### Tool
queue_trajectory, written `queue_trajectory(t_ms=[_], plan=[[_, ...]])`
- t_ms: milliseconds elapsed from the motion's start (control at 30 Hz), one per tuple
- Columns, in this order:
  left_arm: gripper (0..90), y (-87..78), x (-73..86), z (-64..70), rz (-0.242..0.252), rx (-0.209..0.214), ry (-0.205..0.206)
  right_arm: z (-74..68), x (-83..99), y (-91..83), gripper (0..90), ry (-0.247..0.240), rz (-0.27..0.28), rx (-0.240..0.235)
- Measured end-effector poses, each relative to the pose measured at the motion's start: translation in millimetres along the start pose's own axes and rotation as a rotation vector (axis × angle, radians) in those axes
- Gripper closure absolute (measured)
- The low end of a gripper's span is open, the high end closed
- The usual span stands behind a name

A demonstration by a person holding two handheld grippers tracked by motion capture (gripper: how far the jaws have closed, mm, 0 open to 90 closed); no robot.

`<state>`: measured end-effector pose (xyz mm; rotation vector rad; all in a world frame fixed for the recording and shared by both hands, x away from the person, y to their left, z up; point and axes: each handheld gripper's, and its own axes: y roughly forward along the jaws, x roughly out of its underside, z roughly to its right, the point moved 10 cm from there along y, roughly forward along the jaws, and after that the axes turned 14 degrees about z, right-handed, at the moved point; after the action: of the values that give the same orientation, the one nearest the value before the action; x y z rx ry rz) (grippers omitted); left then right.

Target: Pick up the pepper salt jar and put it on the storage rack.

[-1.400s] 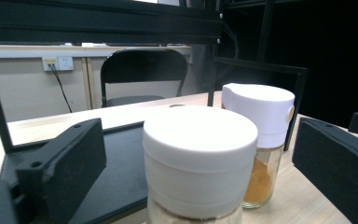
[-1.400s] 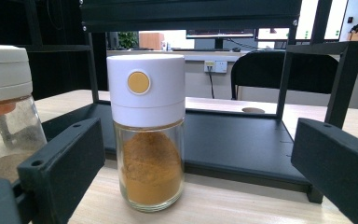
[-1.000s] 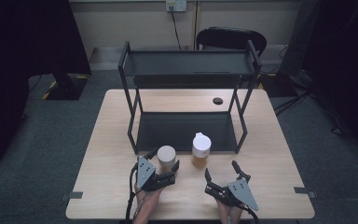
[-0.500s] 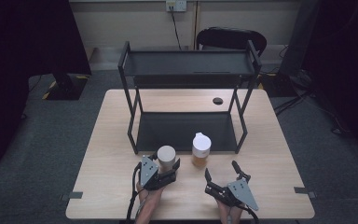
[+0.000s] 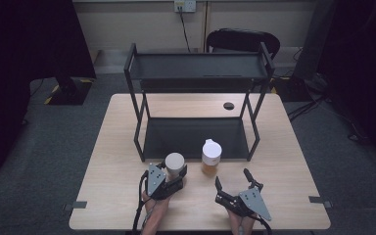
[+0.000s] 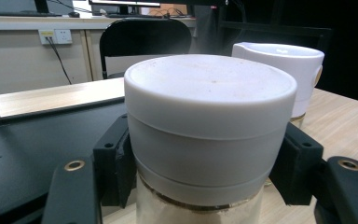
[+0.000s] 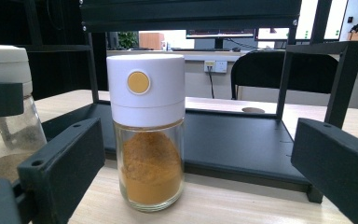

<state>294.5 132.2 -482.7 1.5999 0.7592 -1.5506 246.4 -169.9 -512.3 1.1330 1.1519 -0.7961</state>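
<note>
Looking down from above at the whole table [image 5: 127, 196] in the high view, peering level and close at the grey-lidded jar [image 6: 205, 135] in the left gripper view, sharing the rack [image 7: 242, 135] and white-capped jar [image 7: 147, 130] with the right.

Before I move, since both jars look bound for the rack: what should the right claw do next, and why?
Probably ease the right claw forward around the orange-powder jar: its jaws stand open, the jar stands upright just ahead, untouched, while the left claw grips the grey-lidded jar.
</note>
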Motion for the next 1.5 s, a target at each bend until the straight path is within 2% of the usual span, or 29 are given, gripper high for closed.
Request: queue_trajectory(t_ms=[333, 467, 1067, 1200, 1500], plan=[[34.6, -0.1, -2.9, 0.2, -0.017, 0.000, 0.006, 0.0, 0.0, 0.0, 1.3, -0.001, 0.000, 0.000], [34.7, -1.7, -3.6, 1.3, 0.001, -0.001, 0.019, 0.0, 0.0, 0.0, 1.3, -0.001, 0.001, -0.001], [34.7, -3.0, -18.5, -0.7, -0.001, 0.014, 0.025, 0.0, 0.0, 0.0, 1.3, -0.001, 0.000, 0.001], [34.7, -4.1, -22.5, -0.7, 0.010, 0.010, 0.038, 0.0, 0.0, -0.1, 1.3, -0.001, 0.001, 0.000], [34.7, -4.2, -31.8, -2.3, 0.018, 0.031, 0.038, 0.0, 0.0, -0.1, 1.3, 0.000, 0.001, -0.001]])
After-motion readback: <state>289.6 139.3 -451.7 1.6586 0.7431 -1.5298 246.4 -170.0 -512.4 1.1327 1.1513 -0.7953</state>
